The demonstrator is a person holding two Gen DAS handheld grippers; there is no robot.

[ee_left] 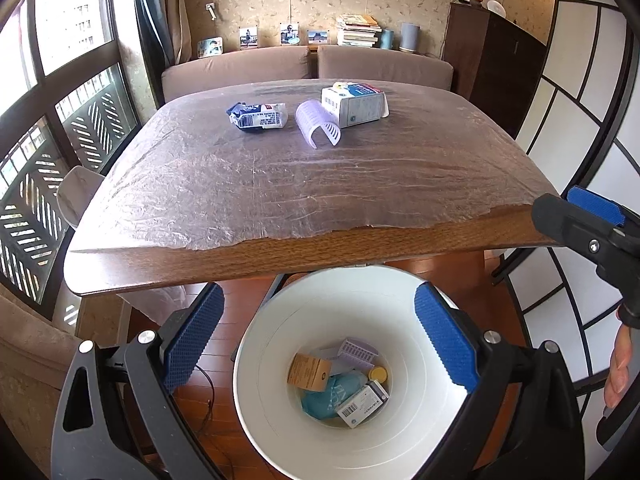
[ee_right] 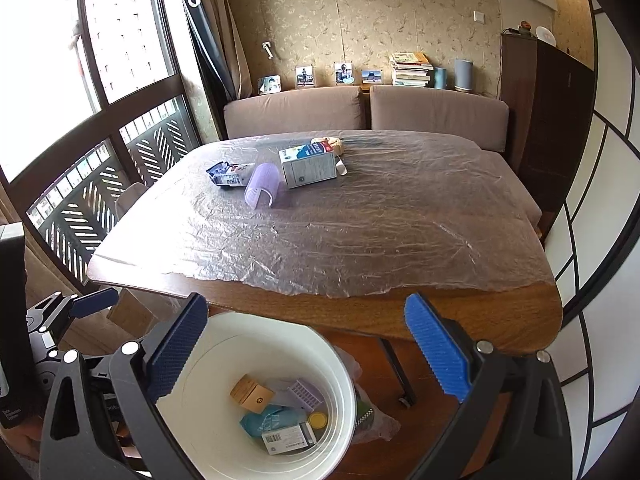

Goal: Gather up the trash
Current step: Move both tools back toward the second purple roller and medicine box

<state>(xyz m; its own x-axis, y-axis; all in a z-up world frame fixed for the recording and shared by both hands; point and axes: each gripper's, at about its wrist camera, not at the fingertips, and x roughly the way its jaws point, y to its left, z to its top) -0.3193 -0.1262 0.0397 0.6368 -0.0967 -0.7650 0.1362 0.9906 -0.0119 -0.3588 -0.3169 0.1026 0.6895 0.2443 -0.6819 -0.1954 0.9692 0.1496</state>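
A white bin [ee_left: 400, 440] [ee_right: 224, 440] stands on the floor at the table's near edge. In it lie a brown box [ee_left: 308, 372], a purple tray [ee_left: 356, 350], a teal pouch [ee_left: 328, 396] and a barcoded box [ee_left: 362, 404]. At the far side of the table [ee_left: 320, 200] rest a blue-white packet [ee_left: 258, 116] [ee_right: 228, 174], a curved purple plastic piece [ee_left: 318, 124] [ee_right: 262, 188] and a white-blue carton [ee_left: 354, 104] [ee_right: 310, 164]. My left gripper [ee_left: 320, 296] hangs open over the bin, nothing between its pads. My right gripper [ee_right: 307, 300] is open and empty too, above the bin's right side.
Crinkled clear film covers the table top. A brown sofa [ee_right: 360, 112] runs behind it, and a dark cabinet [ee_right: 552, 120] stands at the right. A window with railing [ee_left: 60, 120] is on the left, a panelled screen [ee_left: 580, 100] on the right. A hand [ee_left: 620, 360] shows at the right edge.
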